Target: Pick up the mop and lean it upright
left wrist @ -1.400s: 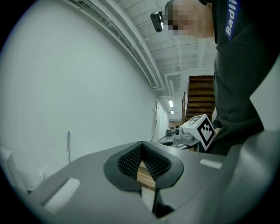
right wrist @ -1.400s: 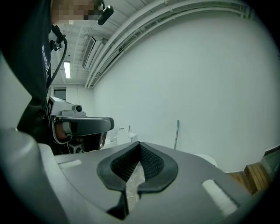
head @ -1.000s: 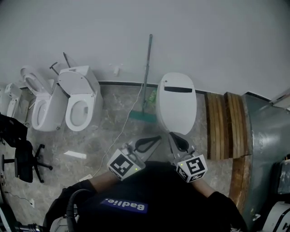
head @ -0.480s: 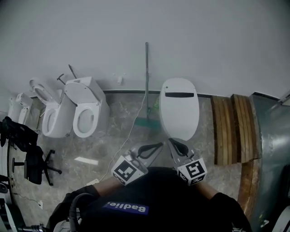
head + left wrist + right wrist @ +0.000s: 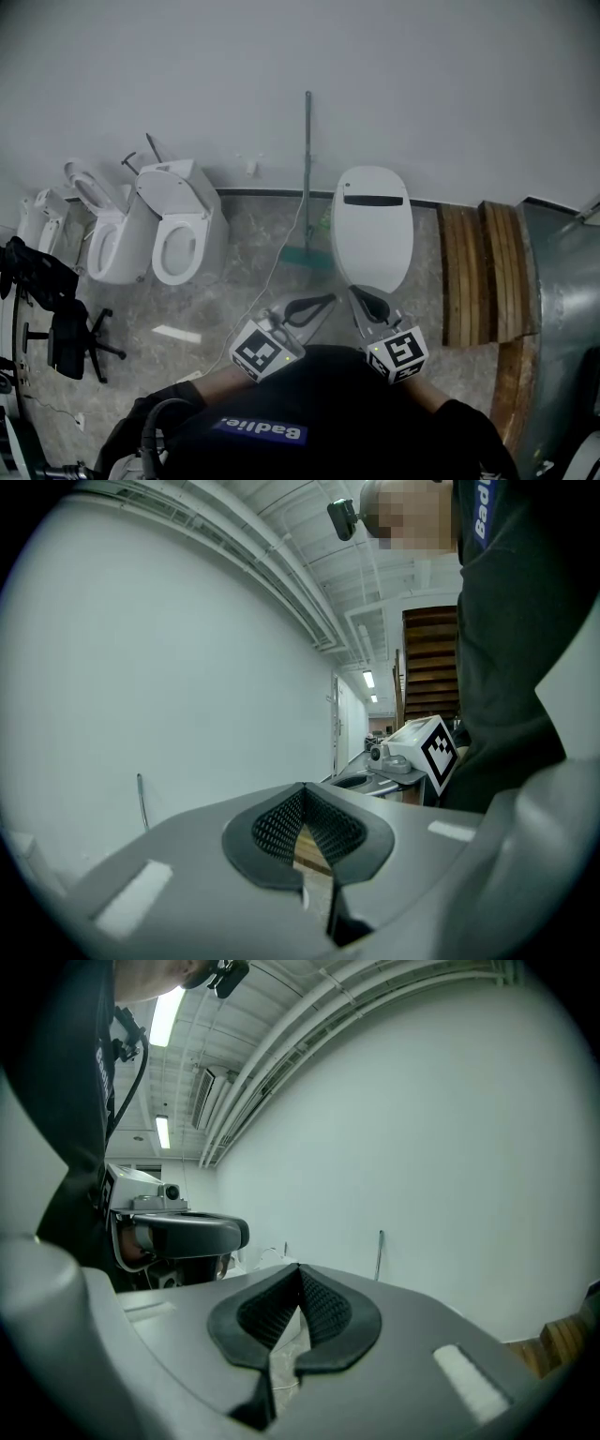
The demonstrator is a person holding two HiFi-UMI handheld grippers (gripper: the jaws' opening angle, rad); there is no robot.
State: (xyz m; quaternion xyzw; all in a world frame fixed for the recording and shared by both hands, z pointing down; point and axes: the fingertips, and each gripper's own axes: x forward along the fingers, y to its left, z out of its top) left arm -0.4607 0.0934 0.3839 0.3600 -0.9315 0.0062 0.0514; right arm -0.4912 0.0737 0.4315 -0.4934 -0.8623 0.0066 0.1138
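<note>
The mop stands upright against the white wall, its thin handle rising from a green head on the floor between the toilets. The handle also shows as a thin rod in the left gripper view and in the right gripper view. My left gripper is shut with nothing in it, held close to my body and well short of the mop. Beside it my right gripper is shut and empty too.
A closed white toilet stands just right of the mop. Two open toilets stand to the left. Wooden planks lie at the right. A black office chair and a white cable are on the floor.
The head view has shifted, so the wall and toilets sit slightly lower and further right. The mop stays leaning on the wall. Both grippers remain shut near my body.
</note>
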